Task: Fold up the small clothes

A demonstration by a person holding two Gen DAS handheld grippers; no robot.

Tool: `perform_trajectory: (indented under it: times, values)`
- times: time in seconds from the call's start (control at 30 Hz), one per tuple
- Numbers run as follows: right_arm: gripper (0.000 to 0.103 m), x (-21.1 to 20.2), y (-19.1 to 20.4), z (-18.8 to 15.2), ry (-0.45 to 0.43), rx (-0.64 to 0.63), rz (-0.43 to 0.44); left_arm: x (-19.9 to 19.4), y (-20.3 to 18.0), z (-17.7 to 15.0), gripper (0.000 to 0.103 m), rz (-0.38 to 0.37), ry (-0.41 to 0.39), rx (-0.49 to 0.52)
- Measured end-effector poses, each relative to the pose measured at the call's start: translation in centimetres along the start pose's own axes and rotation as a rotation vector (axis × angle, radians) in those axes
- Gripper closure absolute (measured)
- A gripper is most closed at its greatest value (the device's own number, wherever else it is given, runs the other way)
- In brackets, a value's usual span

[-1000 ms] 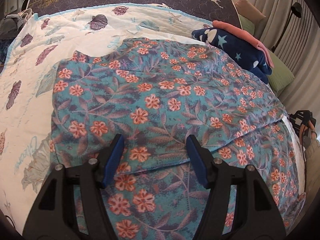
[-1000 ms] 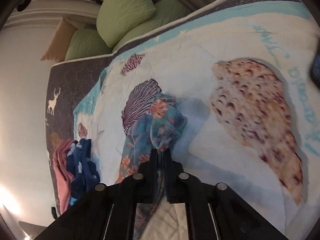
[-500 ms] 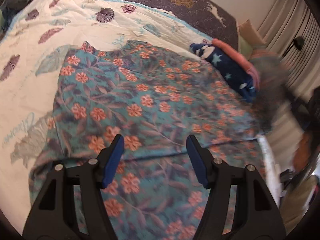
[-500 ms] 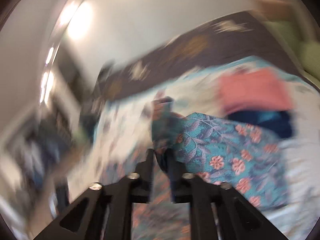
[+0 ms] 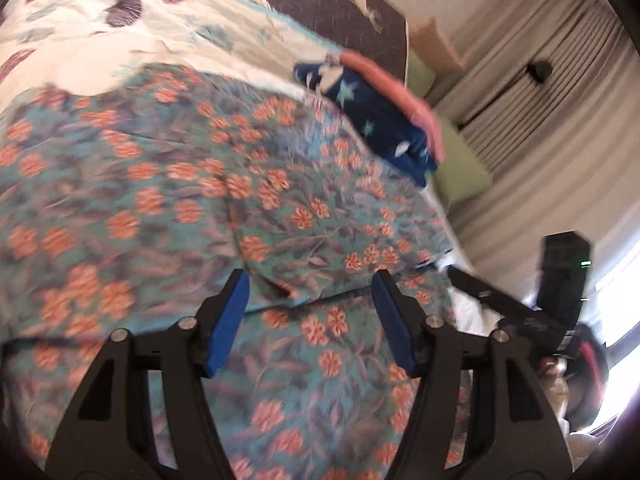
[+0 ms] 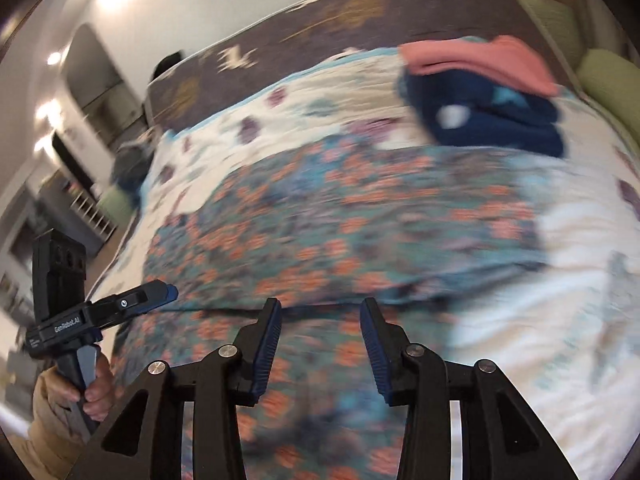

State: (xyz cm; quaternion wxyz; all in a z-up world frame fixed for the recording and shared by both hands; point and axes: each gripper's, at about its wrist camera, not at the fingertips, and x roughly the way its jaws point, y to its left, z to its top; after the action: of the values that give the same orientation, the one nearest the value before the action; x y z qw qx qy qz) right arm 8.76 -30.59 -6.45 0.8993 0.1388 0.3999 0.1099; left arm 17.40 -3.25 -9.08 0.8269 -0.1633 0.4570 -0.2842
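A teal garment with orange flowers (image 5: 208, 208) lies spread on the bed, one layer folded over with its edge just ahead of my fingers; it also shows, blurred, in the right wrist view (image 6: 344, 224). My left gripper (image 5: 310, 304) is open and empty just above that folded edge. My right gripper (image 6: 320, 332) is open and empty above the garment's near part. The left gripper also appears in the right wrist view (image 6: 132, 300), and the right gripper at the right of the left wrist view (image 5: 500, 296).
A folded stack, navy star cloth (image 5: 380, 128) under pink cloth (image 5: 396, 96), sits beyond the garment, also in the right wrist view (image 6: 480, 120). The shell-print quilt (image 5: 100, 48) covers the bed. Green pillows (image 5: 460, 160) and curtains (image 5: 540, 80) lie to the right.
My right gripper has swung across the bed with the garment's corner, laid it over, and opened, letting go. My left gripper stayed open and shifted right.
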Motion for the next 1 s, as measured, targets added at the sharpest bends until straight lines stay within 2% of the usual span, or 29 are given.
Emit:
perform_trajectory:
  times: [0.03,0.07,0.13,0.2,0.23,0.37,0.43,0.5,0.57,0.67,0.7,0.77,0.87,1.0]
  values:
    - [0.058,-0.6,-0.9,-0.1,-0.010,0.015,-0.014,1.1,-0.1,0.2,0.057,0.019,0.031,0.003]
    - [0.057,-1.2,-1.6,-0.2,-0.022,0.032,-0.032,2.2,0.0,0.5,0.063,0.035,0.065,-0.009]
    - [0.054,-2.1,-3.3,-0.4,-0.040,0.076,-0.069,3.5,0.9,0.9,0.095,0.043,0.082,-0.069]
    - [0.053,-2.2,-4.8,-0.5,-0.047,0.133,-0.114,2.9,1.2,2.1,0.096,-0.021,0.071,-0.141]
    - [0.053,-2.4,-5.4,-0.7,-0.047,0.150,-0.127,1.7,0.8,2.8,0.096,-0.051,0.032,-0.138]
    - [0.053,-2.3,-8.1,-0.8,-0.038,0.237,-0.175,-6.1,-2.4,6.2,0.097,-0.104,-0.183,-0.038]
    - [0.053,-2.3,-8.8,-0.8,-0.039,0.256,-0.167,-9.4,-2.7,7.0,0.097,-0.067,-0.261,0.000]
    - [0.051,-2.0,-8.6,-0.7,-0.030,0.242,-0.172,-11.5,-1.8,6.4,0.096,0.006,-0.309,0.047]
    - [0.050,-1.1,-8.0,-0.6,-0.018,0.222,-0.168,-11.8,0.5,5.1,0.096,0.080,-0.298,0.049]
    - [0.048,0.3,-7.1,-0.8,0.014,0.185,-0.160,-10.2,4.8,3.3,0.096,0.138,-0.231,-0.039]
    - [0.048,0.7,-6.8,-0.8,0.023,0.171,-0.169,-9.5,6.5,2.5,0.096,0.180,-0.210,-0.071]
    - [0.048,1.0,-6.2,-0.6,0.019,0.147,-0.188,-8.9,8.6,1.4,0.098,0.222,-0.196,-0.118]
    - [0.048,1.3,-5.4,0.0,0.013,0.123,-0.188,-9.1,10.8,1.0,0.098,0.192,-0.215,-0.210]
    - [0.048,2.6,-5.2,1.3,0.016,0.107,-0.223,-9.7,11.0,1.3,0.098,0.164,-0.211,-0.211]
